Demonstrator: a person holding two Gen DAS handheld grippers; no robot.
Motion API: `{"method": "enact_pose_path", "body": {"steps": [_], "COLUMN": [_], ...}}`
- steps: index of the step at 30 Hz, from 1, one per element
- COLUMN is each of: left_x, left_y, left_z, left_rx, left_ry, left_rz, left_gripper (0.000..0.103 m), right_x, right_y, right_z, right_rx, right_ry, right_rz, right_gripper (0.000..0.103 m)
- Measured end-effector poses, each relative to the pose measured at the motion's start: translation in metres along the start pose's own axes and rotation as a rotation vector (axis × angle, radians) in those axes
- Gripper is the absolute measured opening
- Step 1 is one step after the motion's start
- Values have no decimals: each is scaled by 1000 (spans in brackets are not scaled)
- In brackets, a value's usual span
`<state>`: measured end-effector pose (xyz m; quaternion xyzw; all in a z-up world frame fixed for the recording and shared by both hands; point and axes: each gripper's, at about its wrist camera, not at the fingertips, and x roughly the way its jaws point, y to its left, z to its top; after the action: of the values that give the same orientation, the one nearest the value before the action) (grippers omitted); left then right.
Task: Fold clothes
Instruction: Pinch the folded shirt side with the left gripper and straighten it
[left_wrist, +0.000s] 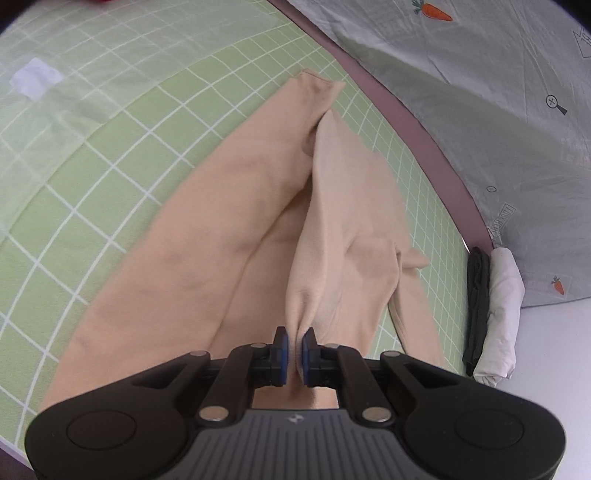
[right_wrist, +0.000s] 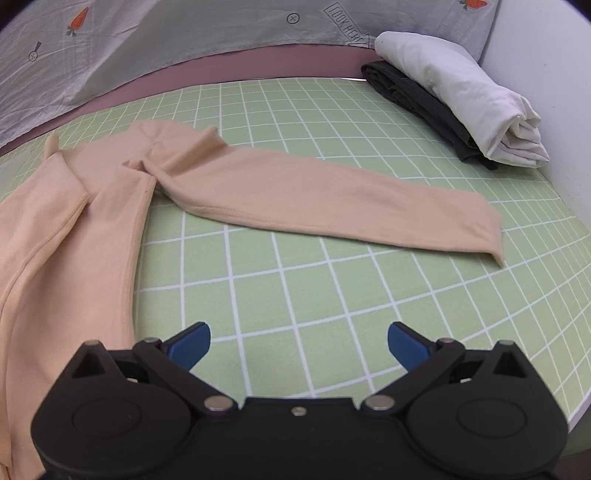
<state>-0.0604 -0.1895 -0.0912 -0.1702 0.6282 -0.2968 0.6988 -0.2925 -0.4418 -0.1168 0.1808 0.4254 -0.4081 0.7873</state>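
A peach long-sleeved garment (left_wrist: 229, 229) lies on the green checked sheet (left_wrist: 92, 158). My left gripper (left_wrist: 294, 349) is shut on a pinched fold of the peach garment and lifts that fold above the rest of the cloth. In the right wrist view the garment (right_wrist: 66, 229) lies at the left, with one sleeve (right_wrist: 332, 206) stretched out flat to the right. My right gripper (right_wrist: 299, 341) is open and empty over bare sheet (right_wrist: 295, 288), in front of the sleeve and beside the garment's body.
A folded white cloth (right_wrist: 461, 96) lies on a folded dark cloth (right_wrist: 417, 99) at the far right edge of the sheet; both show in the left wrist view (left_wrist: 498, 314). A grey carrot-print quilt (right_wrist: 147, 40) lies along the back.
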Motion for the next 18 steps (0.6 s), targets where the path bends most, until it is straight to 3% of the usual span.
{"method": "enact_pose_path", "body": {"steps": [4, 11, 14, 18], "left_x": [-11, -12, -7, -5], "left_y": [27, 40, 41, 47], "left_z": [4, 9, 6, 5], "left_rx": [-31, 57, 126, 140], "left_ry": [3, 41, 63, 83], "left_rz": [38, 91, 176, 261], "left_gripper": [15, 18, 18, 18], "right_x": [-9, -25, -31, -36], "right_y": [22, 48, 52, 52], "right_z": [-8, -25, -30, -37], "right_rx": [-36, -90, -89, -78], "right_ry": [2, 6, 8, 10], "right_rz": [14, 7, -8, -28], "right_gripper": [103, 103, 103, 103]}}
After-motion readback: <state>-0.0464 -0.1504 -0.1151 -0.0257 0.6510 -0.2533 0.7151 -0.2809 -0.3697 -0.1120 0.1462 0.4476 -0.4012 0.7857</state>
